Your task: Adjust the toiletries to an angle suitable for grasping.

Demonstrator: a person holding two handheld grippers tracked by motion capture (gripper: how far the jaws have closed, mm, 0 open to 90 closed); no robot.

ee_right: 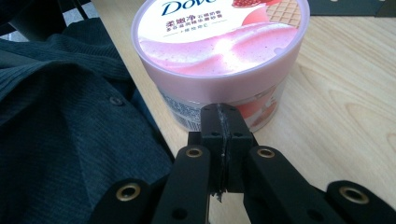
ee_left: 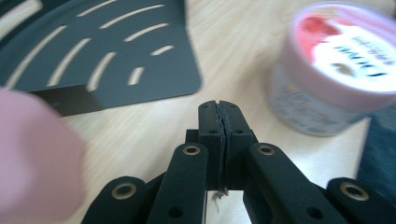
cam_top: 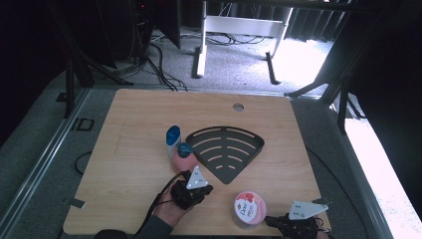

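Observation:
My left gripper (cam_top: pixel 205 189) (ee_left: pixel 219 111) hovers over the front middle of the table, jaws pressed together with nothing between them. Just beyond it lies a black fan-shaped slotted tray (cam_top: pixel 226 149) (ee_left: pixel 93 56). A pink bottle with a teal cap (cam_top: pixel 183 157) stands at the tray's left corner and shows as a pink blur (ee_left: pixel 32 158) in the left gripper view. Beside it stands a white bottle with a blue cap (cam_top: pixel 172 139). My right gripper (cam_top: pixel 269 219) (ee_right: pixel 219 115) is shut and empty, its tip right next to a pink Dove tub (cam_top: pixel 250 209) (ee_left: pixel 336 70) (ee_right: pixel 219 51).
The wooden table (cam_top: pixel 139 119) has a round cable hole (cam_top: pixel 238 106) at its far edge. A dark sleeve (ee_right: pixel 56 121) lies close to the tub's left in the right gripper view. The Dove tub stands near the table's front edge.

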